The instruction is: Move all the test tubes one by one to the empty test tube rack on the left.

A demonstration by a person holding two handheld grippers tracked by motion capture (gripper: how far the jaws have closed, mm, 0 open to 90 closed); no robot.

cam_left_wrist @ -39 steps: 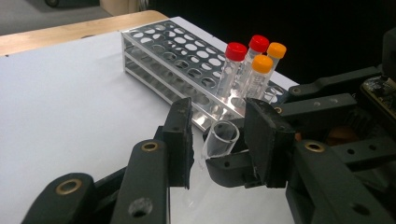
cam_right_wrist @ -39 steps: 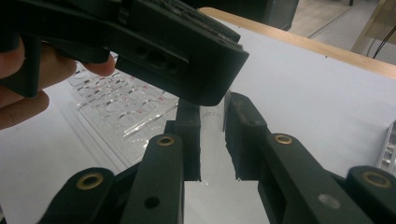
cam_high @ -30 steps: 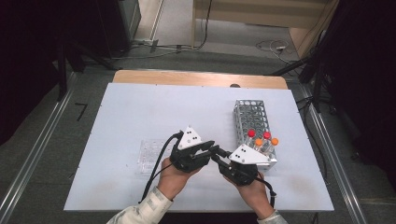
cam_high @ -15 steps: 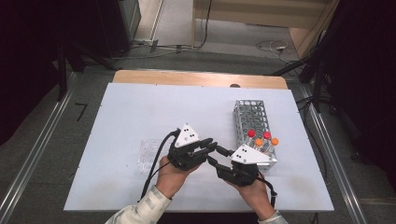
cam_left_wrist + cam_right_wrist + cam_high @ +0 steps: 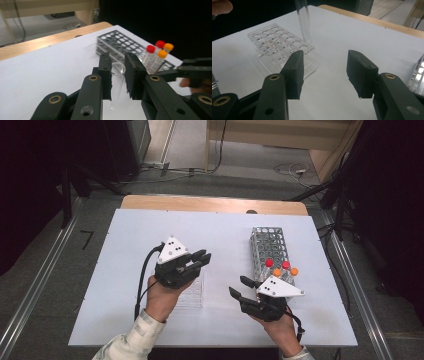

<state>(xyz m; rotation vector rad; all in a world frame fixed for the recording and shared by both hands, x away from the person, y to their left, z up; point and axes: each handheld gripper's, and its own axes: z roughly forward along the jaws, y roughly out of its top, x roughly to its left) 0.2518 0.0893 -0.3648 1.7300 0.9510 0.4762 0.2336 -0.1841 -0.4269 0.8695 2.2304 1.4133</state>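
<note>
Pinched between our left gripper's pads, the clear tube could slip or crack. Our right gripper, jaws just spreading and bare, hangs near the desk's front edge.

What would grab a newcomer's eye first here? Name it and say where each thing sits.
Most striking is the clear, uncapped glass tube pinched in the left gripper, held above the clear plastic rack near the table's front. To the right, red and orange caps brighten the front end of the metal rack. Just before it, the right gripper has been opening its jaws, nothing between them.
</note>
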